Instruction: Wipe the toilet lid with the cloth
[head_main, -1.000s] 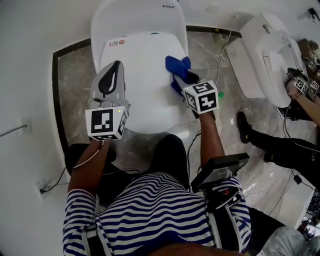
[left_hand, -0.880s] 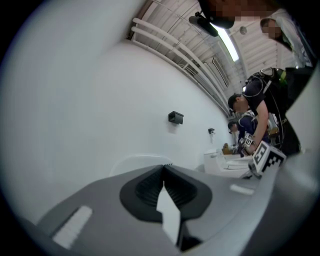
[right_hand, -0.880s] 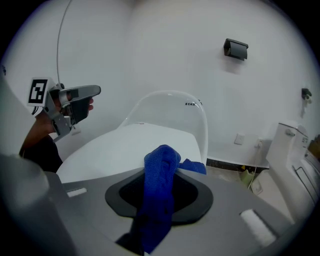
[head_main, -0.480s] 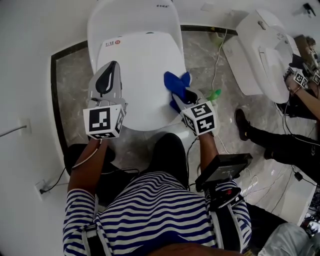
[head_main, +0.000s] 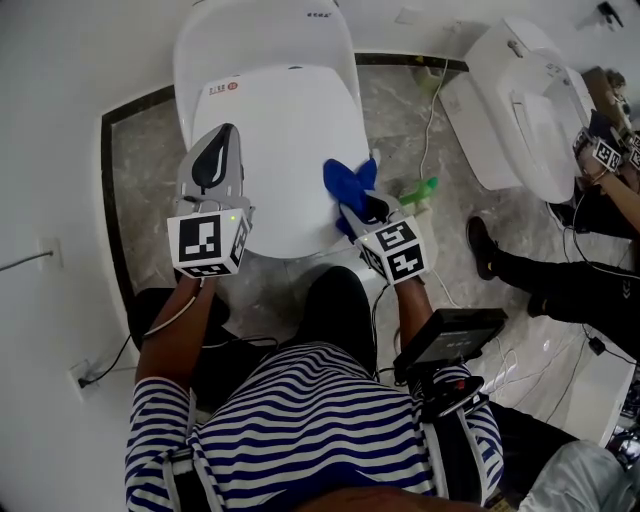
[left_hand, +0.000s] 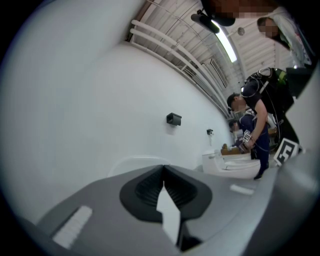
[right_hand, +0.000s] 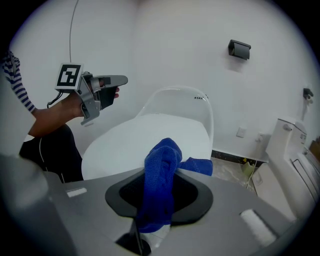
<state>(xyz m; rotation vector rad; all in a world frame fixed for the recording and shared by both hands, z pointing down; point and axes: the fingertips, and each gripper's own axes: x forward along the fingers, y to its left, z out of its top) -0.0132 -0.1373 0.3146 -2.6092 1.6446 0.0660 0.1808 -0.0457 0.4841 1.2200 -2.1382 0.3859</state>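
Observation:
The white toilet lid (head_main: 275, 150) is closed and lies in front of me; the right gripper view shows it too (right_hand: 150, 137). A blue cloth (head_main: 345, 185) rests at the lid's right front edge, bunched between the jaws of my right gripper (head_main: 358, 208), which is shut on it; the cloth (right_hand: 160, 180) stands up between the jaws in that gripper's own view. My left gripper (head_main: 215, 160) hovers over the lid's left side, jaws shut with nothing between them, tilted up toward the wall (left_hand: 75, 100).
A white tank (head_main: 262, 30) rises behind the lid. Grey marble floor (head_main: 140, 180) surrounds the toilet. A second toilet (head_main: 520, 100) stands at the right with another person (head_main: 600, 210) working on it. A green object (head_main: 420, 188) and a cable (head_main: 432, 110) lie on the floor.
My right gripper has drawn the blue cloth along the lid's right edge toward me, to the front rim. The left gripper has stayed in place.

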